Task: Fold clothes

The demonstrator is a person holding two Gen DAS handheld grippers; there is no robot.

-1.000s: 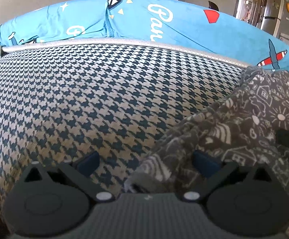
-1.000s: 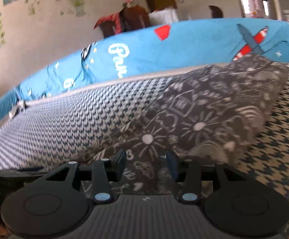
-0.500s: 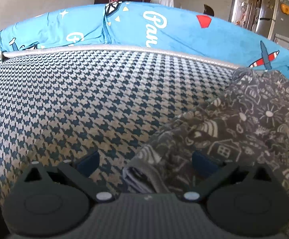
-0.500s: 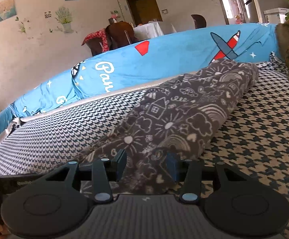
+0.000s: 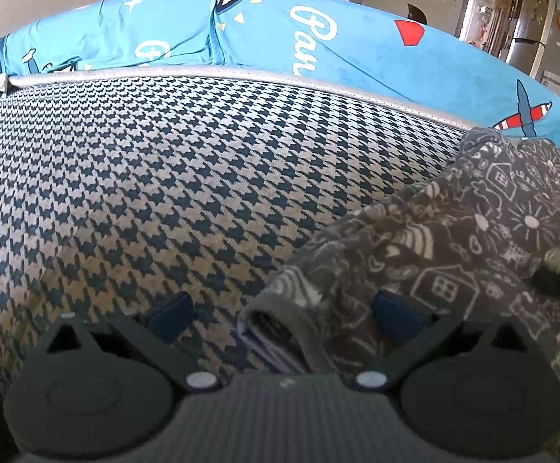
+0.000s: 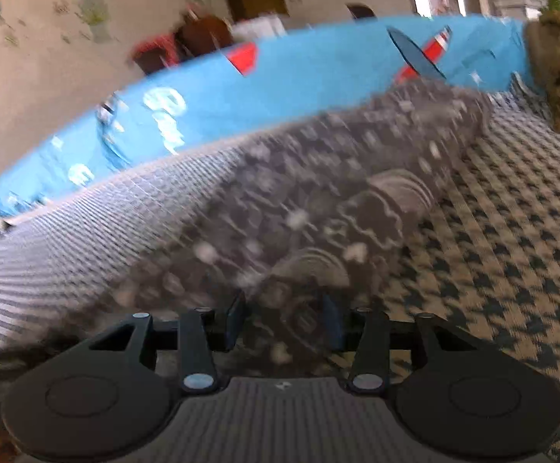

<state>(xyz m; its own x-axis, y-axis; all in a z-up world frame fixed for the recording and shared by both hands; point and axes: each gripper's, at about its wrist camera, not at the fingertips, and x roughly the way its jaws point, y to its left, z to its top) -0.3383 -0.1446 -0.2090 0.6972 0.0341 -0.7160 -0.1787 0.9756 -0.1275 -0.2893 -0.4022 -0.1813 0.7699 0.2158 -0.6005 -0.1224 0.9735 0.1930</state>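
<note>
Grey doodle-printed garment lies folded on the houndstooth mattress. Left hand-held gripper is spread wide at its near edge; right hand-held gripper clenches a bunched fold.

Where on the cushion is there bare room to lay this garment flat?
The widest bare houndstooth cushion lies left of the grey printed garment, back to the blue cover. A smaller bare patch lies to its right. The garment crowds the centre.
</note>
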